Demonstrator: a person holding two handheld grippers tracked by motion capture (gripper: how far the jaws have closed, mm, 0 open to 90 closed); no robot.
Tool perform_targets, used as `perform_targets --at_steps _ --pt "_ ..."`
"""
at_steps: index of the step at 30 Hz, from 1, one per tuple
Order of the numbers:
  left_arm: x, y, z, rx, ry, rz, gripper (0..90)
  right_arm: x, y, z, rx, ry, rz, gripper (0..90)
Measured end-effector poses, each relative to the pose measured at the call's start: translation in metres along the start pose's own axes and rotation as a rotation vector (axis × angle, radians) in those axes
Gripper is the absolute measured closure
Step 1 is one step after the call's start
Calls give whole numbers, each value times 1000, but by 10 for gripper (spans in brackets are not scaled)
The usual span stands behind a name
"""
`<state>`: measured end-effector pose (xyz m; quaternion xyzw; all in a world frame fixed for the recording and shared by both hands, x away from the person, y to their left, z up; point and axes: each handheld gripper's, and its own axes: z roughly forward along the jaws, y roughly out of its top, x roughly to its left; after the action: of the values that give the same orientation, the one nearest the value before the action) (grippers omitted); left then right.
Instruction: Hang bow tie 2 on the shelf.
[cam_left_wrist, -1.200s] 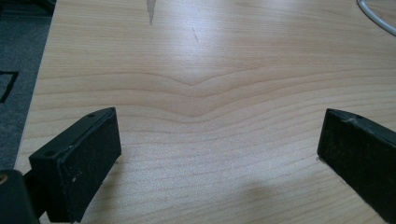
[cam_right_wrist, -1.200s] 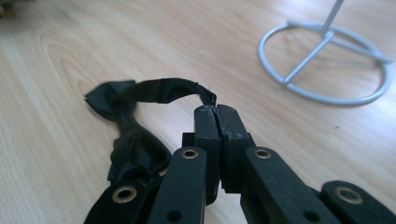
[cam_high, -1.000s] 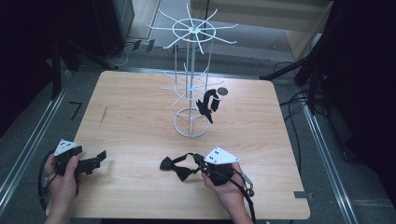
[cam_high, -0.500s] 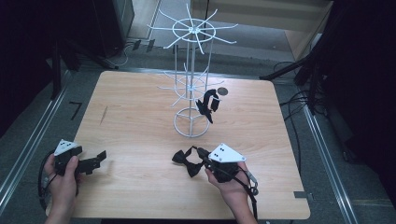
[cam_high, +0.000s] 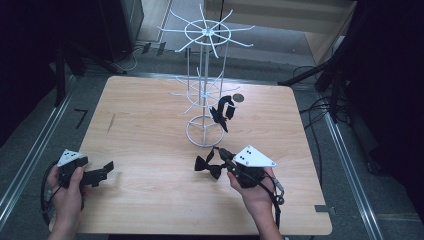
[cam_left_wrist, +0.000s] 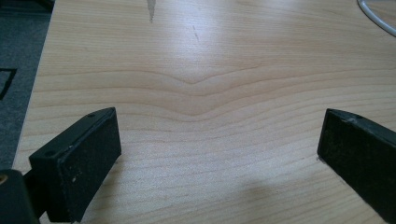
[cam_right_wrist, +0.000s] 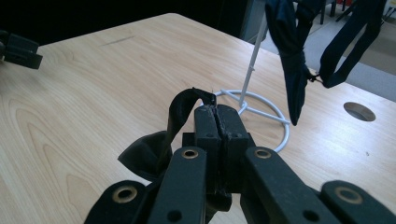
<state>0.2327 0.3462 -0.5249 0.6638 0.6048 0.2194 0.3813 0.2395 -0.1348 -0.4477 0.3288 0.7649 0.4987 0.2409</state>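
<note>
A pale wooden table (cam_high: 150, 125) fills the middle of the high view, dark floor and cables around it, with a white wire rack (cam_high: 204, 90) standing at centre and a second bow tie (cam_high: 222, 111) hanging from it. At lower left the left gripper (cam_high: 106, 168) rests low near the table's edge, jaws wide apart over bare wood. Lower centre-right, the right gripper (cam_high: 221, 156) is clamped on the strap of a black bow tie (cam_high: 208, 165), just in front of the rack's ring base, with open tabletop to its left.
</note>
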Motion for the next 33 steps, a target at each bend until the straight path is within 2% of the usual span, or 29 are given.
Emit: perform_targets --at_steps 7,16,33 --pt "0 0 0 4 -1 1 0 -4 11 -4 -29 -12 3 898" --pt "0 0 0 6 -3 3 0 -9 29 -7 -58 -28 -18 898" --pt "0 0 0 6 -3 4 0 -11 53 -5 -86 -35 -37 898"
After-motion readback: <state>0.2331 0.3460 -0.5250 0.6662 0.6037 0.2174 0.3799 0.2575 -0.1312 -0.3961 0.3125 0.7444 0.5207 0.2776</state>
